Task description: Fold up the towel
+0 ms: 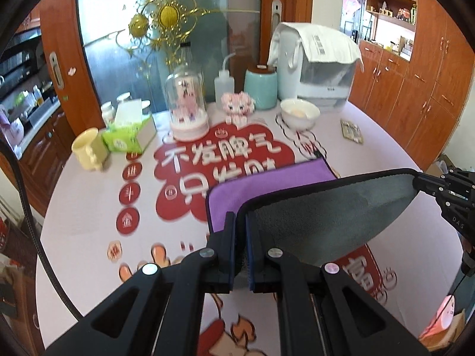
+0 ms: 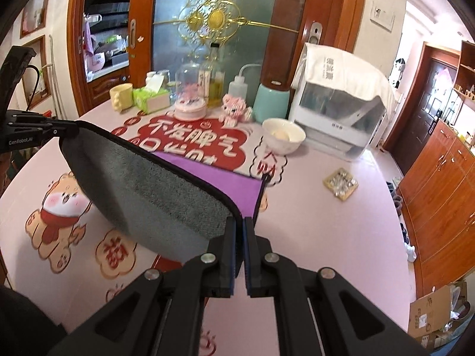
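Left wrist view: towel [image 1: 326,207] pinched by both claws, left [image 1: 240,225], right [image 2: 240,222], its purple half mostly hidden, bowl [image 1: 299,114] at twelve o'clock.

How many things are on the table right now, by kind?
Towel, held up by left gripper and right gripper: 1
Bowl: 1
Mug: 1
Tissue box: 1
Squeeze bottle: 1
Total: 5

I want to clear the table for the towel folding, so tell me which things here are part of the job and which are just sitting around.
Part of the job:
towel, lifted by two corners
left gripper, shut on a corner
right gripper, shut on a corner

Just sitting around:
white bowl
yellow mug
tissue box
glass dome
pink toy
squeeze bottle
teal jar
coaster
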Available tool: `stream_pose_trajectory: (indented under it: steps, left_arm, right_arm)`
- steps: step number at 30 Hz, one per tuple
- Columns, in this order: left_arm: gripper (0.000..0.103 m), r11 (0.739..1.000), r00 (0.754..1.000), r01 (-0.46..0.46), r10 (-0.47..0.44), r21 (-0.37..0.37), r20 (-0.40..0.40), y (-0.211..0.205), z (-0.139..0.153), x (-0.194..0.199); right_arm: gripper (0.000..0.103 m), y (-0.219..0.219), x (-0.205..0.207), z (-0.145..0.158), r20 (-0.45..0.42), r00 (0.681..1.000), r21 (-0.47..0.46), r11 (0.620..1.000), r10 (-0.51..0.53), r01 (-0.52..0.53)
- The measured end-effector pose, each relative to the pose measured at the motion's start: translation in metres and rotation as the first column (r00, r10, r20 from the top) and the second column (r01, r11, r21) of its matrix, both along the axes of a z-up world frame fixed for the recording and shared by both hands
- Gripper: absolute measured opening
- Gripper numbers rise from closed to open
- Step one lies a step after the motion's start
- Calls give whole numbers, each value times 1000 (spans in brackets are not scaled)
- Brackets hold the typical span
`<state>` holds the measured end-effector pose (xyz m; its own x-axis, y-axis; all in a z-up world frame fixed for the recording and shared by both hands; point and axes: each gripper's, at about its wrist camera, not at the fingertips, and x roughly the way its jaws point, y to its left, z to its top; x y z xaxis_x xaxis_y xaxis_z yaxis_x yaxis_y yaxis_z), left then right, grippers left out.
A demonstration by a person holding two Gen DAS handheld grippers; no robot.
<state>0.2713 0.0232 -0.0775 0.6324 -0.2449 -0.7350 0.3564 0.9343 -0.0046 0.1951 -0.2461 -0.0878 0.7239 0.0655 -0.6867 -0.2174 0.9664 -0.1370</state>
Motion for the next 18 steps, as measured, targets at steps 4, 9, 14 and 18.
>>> stream_pose_trajectory:
  steps: [4,9,14,18]
  left_arm:
    - [4,1000,1000,-14,14,0,28,-6,0,20]
    - [4,999,998,-39,39,-1,42,-13,-8,47]
    - [4,996,995,-91,91,-4,31,-18,-23,76]
    - [4,991,991,-132,132,-18,7,-19,-37,97]
  right_arm:
    - [4,-6,22,0,28,1000,5,1000,-15,15]
    - [4,-14,55,-6,49,998,16,999,-29,28]
    - [4,-20,91,-19,52,998,29,999,-31,29]
    - [4,-20,118,-34,44,999,33,999,-24,23]
